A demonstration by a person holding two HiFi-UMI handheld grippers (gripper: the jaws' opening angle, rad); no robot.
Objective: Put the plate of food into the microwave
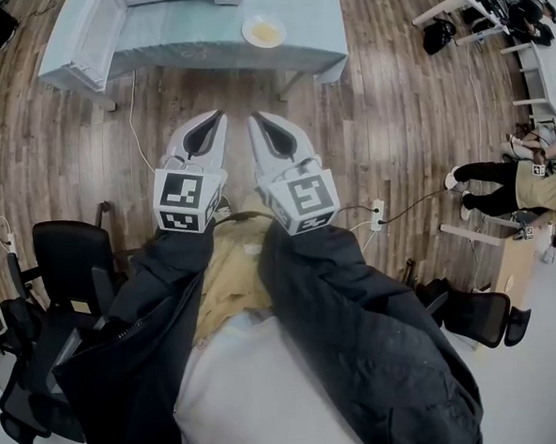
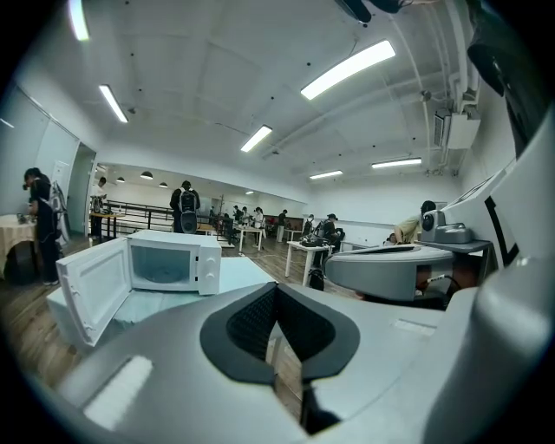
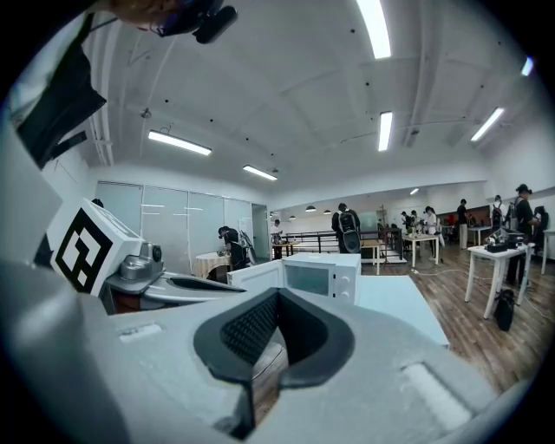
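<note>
The plate of food (image 1: 264,31) sits on the far table (image 1: 173,44), toward its right end. The microwave (image 2: 166,260) stands farther left, its door (image 2: 91,290) swung open. The left gripper (image 1: 217,115) and right gripper (image 1: 253,118) hang side by side near the body, both clenched on nothing. The only print is the black-and-white square markers (image 1: 188,199).

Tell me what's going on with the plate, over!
Both shut, empty: left gripper, right gripper, short of the table. On it, the plate of food, untouched. Open microwave door. Nothing blocking.
</note>
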